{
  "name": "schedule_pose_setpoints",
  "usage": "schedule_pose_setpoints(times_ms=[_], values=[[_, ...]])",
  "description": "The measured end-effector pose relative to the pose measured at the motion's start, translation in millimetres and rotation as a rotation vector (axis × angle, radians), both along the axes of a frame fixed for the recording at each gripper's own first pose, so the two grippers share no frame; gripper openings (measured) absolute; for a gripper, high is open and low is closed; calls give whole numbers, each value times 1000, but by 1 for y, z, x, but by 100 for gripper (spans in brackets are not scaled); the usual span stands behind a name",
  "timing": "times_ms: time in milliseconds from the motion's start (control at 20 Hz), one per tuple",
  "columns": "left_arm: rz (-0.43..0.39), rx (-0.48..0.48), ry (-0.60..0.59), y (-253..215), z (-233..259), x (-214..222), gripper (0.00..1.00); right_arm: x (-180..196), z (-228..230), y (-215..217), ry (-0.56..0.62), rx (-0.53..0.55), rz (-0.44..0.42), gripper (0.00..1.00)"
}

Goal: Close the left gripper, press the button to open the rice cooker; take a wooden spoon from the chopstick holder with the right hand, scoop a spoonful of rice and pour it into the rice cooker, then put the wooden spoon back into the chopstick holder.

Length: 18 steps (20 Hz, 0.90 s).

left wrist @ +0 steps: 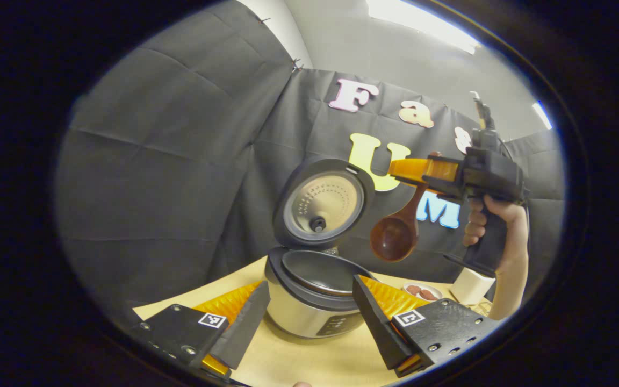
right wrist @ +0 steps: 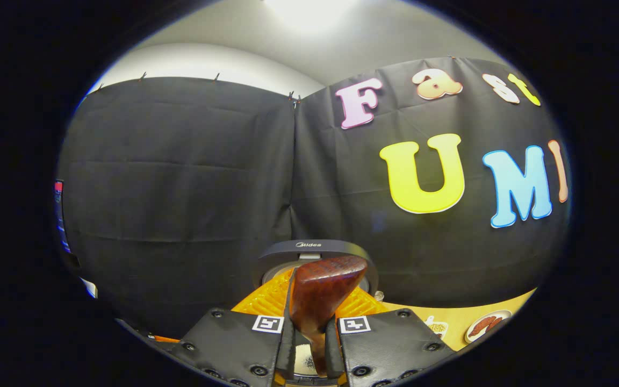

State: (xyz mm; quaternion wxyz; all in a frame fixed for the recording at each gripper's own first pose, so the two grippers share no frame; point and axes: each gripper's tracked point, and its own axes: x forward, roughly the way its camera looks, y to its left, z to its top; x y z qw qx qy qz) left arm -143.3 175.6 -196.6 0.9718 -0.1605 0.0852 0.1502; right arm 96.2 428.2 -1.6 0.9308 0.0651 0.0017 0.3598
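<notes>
The rice cooker (left wrist: pixel 309 306) stands on the tan table with its lid (left wrist: pixel 323 204) swung up and the dark inner pot (left wrist: pixel 320 271) exposed. My left gripper (left wrist: pixel 309 301) is open, its fingers wide apart on either side of the cooker's body and apart from it. A hand holds my right gripper (left wrist: pixel 422 172) high, to the right of the lid. It is shut on the handle of the wooden spoon (left wrist: pixel 395 234), whose bowl hangs down, above and right of the pot, looking empty. In the right gripper view, my right gripper (right wrist: pixel 312 322) clamps the spoon (right wrist: pixel 323 293), with the cooker lid (right wrist: pixel 317 250) behind.
The white chopstick holder (left wrist: pixel 470 285) stands on the table to the right of the cooker, below the person's hand (left wrist: pixel 495 215). A small plate of reddish food (left wrist: pixel 422 292) lies between the two; the same plate (right wrist: pixel 484 325) sits beside another small dish (right wrist: pixel 437 327).
</notes>
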Motion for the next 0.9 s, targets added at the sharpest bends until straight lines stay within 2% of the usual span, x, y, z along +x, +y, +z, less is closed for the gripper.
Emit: schedule_pose_setpoints(times_ms=[50,150,350,550,750,800,900], values=[[-16,0,-3,-10,4,5,96,-2,5,-13,1,19,-6,24],[-43,16,-3,-27,7,18,97,-3,17,-49,-19,42,-49,21],[-101,27,0,-60,5,35,97,-1,25,-134,-65,48,-196,23],[-166,-7,-1,-100,3,53,96,3,10,-216,-26,62,-321,23],[-230,12,27,-134,-4,65,96,6,-10,-296,5,73,-445,24],[-242,17,23,-142,-1,68,98,8,-17,-316,20,83,-473,20],[-262,31,20,-155,6,73,96,8,-32,-349,58,110,-521,24]])
